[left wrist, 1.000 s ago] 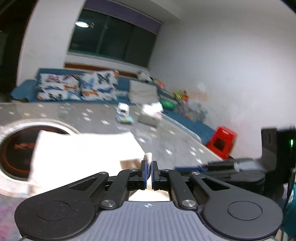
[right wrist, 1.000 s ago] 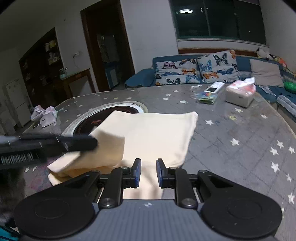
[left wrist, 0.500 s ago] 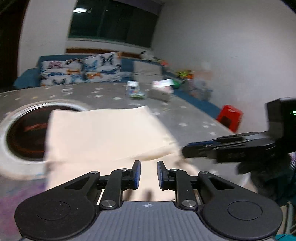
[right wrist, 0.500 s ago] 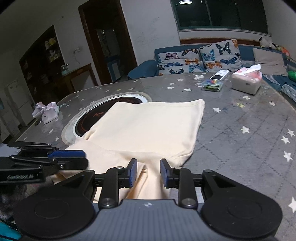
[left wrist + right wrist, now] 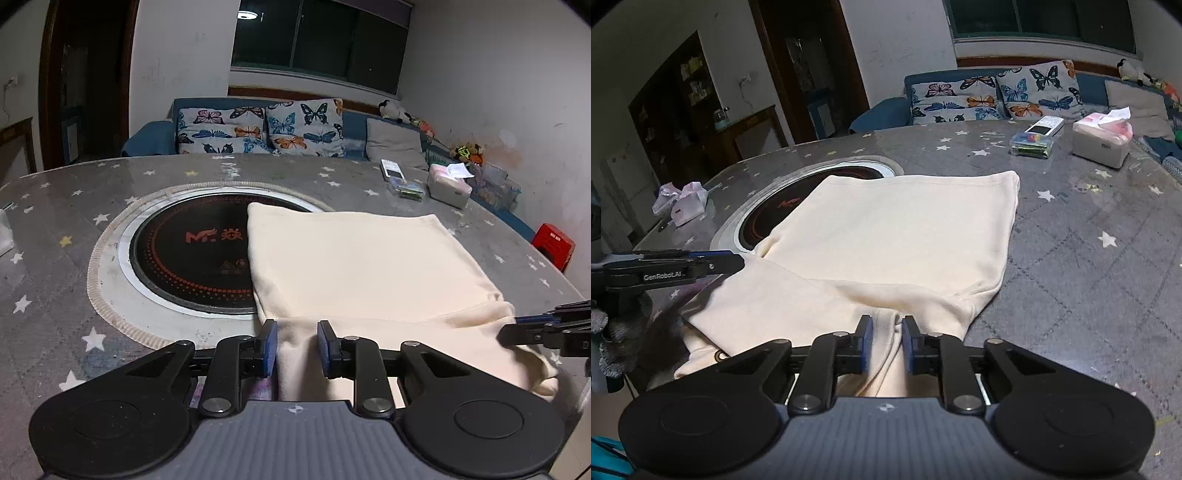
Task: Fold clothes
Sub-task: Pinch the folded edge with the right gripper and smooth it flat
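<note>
On the left, the left gripper (image 5: 294, 345) hangs low over the near left part of the cream garment (image 5: 362, 258), its jaws apart with a ridge of cloth rising between them, not pinched as far as the view shows. The garment lies flat on the grey star-patterned tabletop (image 5: 66, 206), its far left corner overlapping the round black cooktop (image 5: 192, 254) set into the surface. A folded upper layer forms a broad rectangle, and beneath its near edge a lower layer spreads toward the person, so the garment lies straight ahead of both grippers and its near edge runs across from left to right. Further right, the right gripper (image 5: 885, 341) sits at the near right part of that same edge, jaws likewise parted around a fold of cloth and not yet closed on it. Each gripper is nearest its own end of the edge, which suggests that the coming move is a two-handed pinch of the near layer, then a lift forward over the folded rectangle. Beyond the garment to the right, a tissue box (image 5: 1102, 142) and a small clear case (image 5: 1032, 144) stand well apart from it.
</note>
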`<act>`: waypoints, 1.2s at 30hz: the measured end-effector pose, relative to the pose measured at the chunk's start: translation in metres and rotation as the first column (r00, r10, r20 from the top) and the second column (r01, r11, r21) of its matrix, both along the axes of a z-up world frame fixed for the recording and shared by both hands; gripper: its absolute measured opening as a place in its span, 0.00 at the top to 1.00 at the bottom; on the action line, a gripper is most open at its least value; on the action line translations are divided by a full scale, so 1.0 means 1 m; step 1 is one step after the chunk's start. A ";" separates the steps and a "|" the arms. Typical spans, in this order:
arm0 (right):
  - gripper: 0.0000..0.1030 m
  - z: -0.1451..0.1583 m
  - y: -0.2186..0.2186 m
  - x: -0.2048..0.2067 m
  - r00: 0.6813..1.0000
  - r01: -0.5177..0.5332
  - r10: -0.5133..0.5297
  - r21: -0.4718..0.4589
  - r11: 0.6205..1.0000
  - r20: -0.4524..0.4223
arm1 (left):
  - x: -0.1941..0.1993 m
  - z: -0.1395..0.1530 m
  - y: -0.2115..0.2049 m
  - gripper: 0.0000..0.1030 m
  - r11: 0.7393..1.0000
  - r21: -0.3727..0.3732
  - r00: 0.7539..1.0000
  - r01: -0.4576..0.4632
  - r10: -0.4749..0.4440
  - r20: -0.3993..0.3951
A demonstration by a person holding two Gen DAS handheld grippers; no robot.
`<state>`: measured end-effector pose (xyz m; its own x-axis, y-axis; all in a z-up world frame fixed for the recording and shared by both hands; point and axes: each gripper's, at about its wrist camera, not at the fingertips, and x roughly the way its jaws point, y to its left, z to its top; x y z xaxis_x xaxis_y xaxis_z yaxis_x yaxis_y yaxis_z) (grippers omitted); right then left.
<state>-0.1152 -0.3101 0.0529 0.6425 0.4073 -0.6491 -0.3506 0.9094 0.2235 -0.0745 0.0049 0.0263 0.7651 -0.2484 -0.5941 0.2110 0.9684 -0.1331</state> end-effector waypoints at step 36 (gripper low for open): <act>0.87 0.007 0.024 -0.023 0.980 -0.199 0.200 -0.131 0.971 0.002 | -0.035 0.001 -0.023 0.87 0.981 0.033 0.982 0.191 -0.191 0.009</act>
<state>-0.1385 -0.2857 0.0598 0.5668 0.4414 -0.6957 -0.5303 0.8417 0.1021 -0.1095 -0.0184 0.0275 0.7128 -0.3718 -0.5947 0.3937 0.9138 -0.0994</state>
